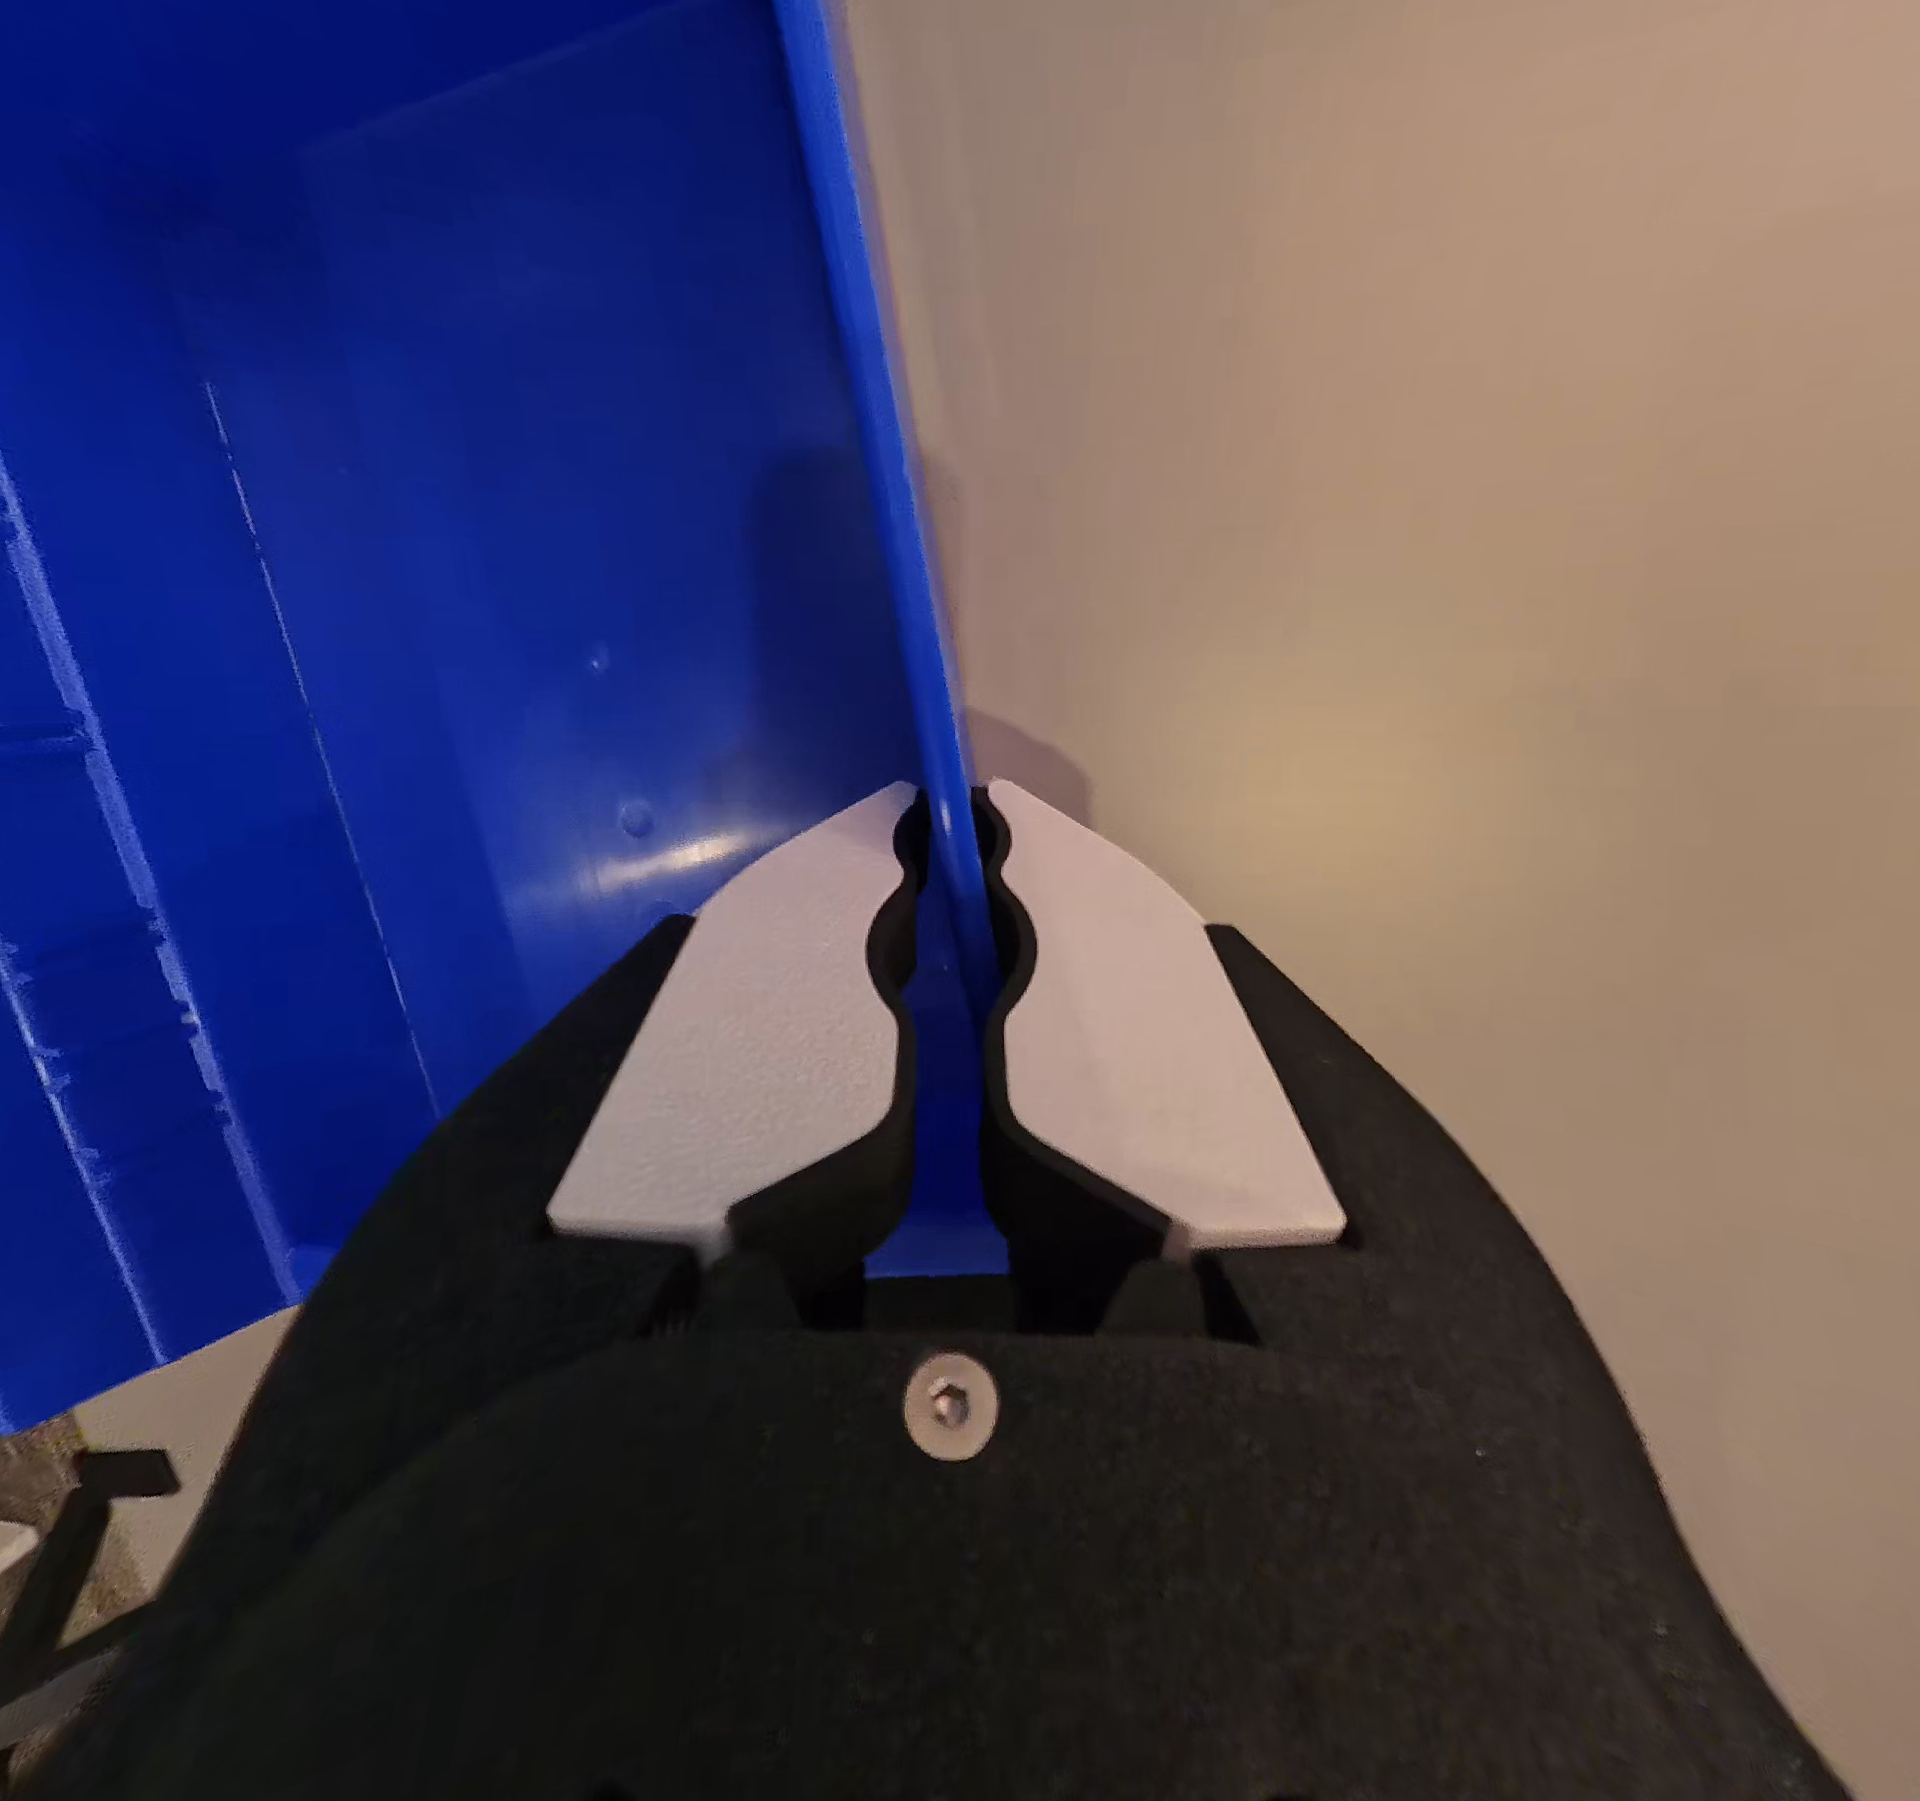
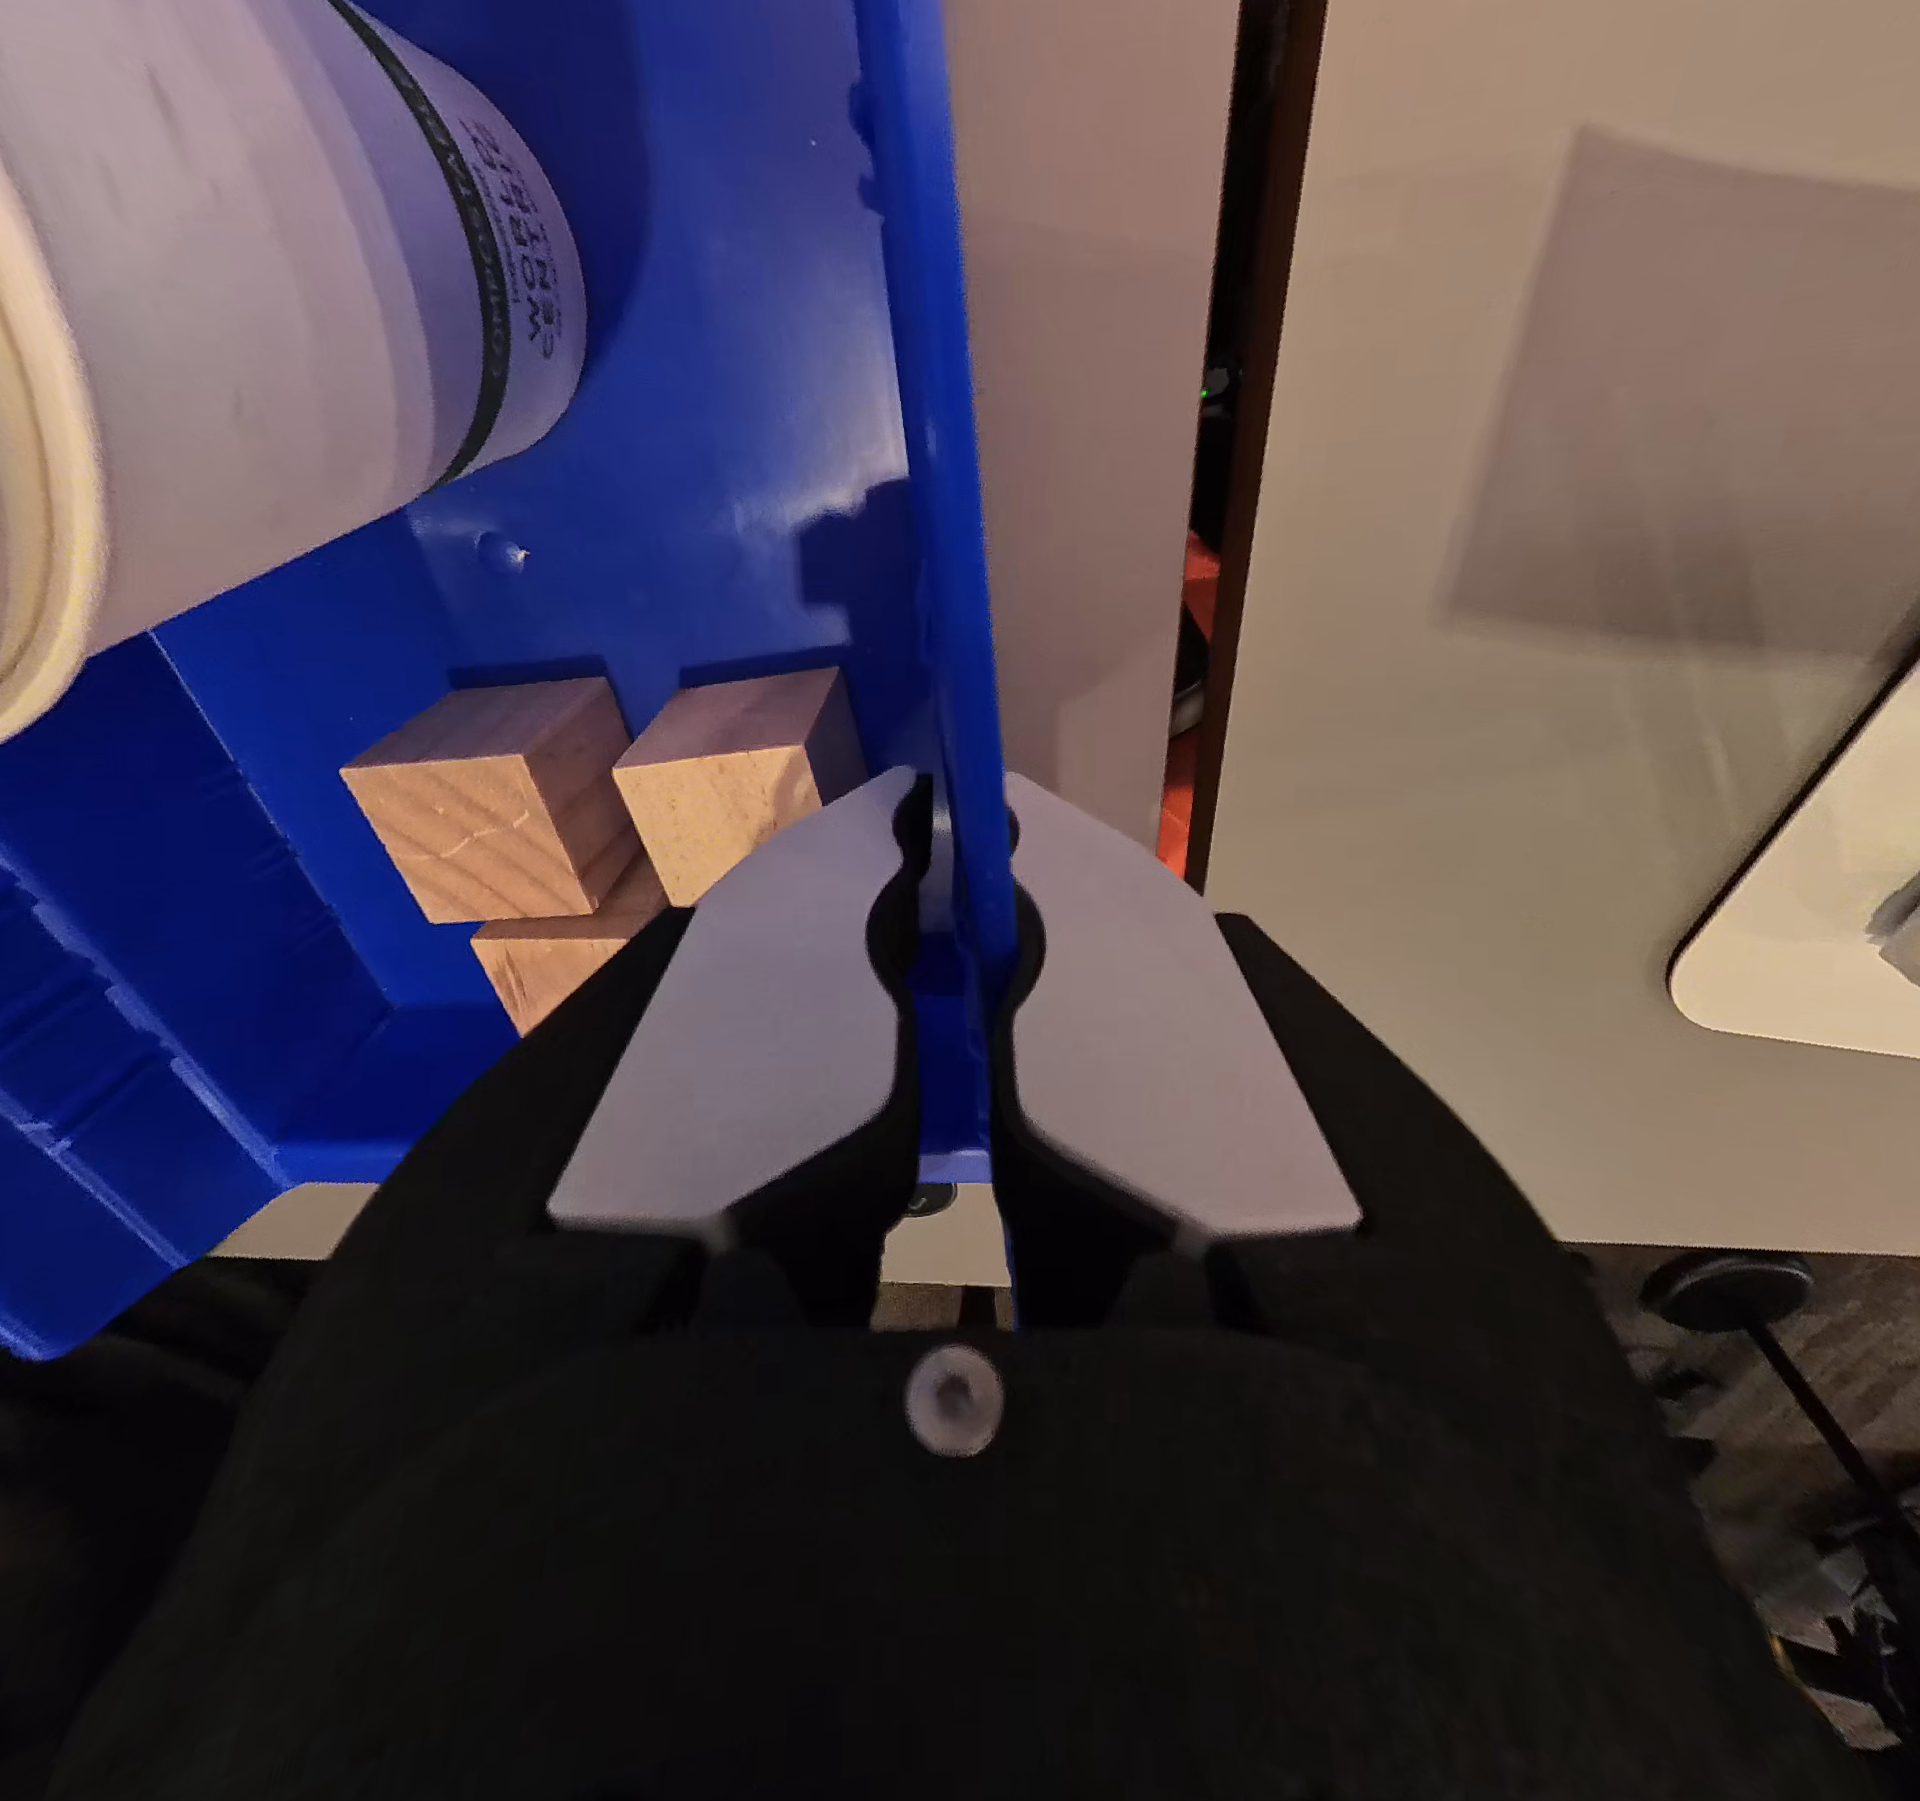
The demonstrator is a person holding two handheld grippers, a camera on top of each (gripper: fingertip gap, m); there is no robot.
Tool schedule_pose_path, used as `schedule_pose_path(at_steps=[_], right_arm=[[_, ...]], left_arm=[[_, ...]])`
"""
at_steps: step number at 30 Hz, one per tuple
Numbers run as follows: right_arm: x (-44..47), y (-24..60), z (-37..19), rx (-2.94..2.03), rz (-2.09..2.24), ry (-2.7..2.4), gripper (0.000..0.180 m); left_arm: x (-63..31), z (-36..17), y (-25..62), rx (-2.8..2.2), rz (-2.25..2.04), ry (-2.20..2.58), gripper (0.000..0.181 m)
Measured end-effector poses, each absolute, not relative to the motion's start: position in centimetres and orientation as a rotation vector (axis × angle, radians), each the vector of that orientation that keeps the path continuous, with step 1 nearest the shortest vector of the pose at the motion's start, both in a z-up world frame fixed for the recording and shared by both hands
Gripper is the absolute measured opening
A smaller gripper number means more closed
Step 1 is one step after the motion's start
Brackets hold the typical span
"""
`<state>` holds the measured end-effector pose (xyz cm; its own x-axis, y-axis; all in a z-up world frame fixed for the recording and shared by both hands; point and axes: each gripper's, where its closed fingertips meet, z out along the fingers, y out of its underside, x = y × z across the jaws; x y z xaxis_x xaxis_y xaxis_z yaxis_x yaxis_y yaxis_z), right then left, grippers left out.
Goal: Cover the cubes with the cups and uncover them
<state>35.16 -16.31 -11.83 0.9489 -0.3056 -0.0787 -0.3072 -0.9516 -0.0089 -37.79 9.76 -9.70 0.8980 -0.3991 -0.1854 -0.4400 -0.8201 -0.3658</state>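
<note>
The left gripper (image 1: 948,795) is pinched on the thin side wall of a blue plastic bin (image 1: 468,504), one pale finger inside the bin and the other outside, the black pads pressed against the wall from both sides. In the left wrist view the part of the bin's interior that shows holds nothing, and a plain beige desk (image 1: 1403,401) lies to the right of the wall.

The right gripper (image 2: 958,795) is likewise clamped on a wall of the blue plastic bin (image 2: 727,245), which runs up the middle of its view between the two fingers. Inside the bin, a white paper cup (image 2: 260,245) lies on its side at the upper left, its rolled rim toward the camera and its base pointing deeper into the bin. A dark band and some printed lettering ring the cup near its base. Three wooden cubes (image 2: 499,806) sit clustered in the near corner of the bin, just beside the right gripper's inner finger; two stand side by side and the third is partly hidden below them behind the finger. Beyond the wall on the right is the beige desk (image 2: 1558,816), with a dark vertical gap in it.
</note>
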Motion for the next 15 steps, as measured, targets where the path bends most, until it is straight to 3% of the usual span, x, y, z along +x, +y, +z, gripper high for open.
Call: schedule_pose_path(at_steps=[15], right_arm=[[35.2, -14.5, -12.4, -3.019, 0.195, 0.557, 0.017]], left_arm=[[-25.3, -9.9, 4.0, -2.615, 0.045, 0.839, 0.012]])
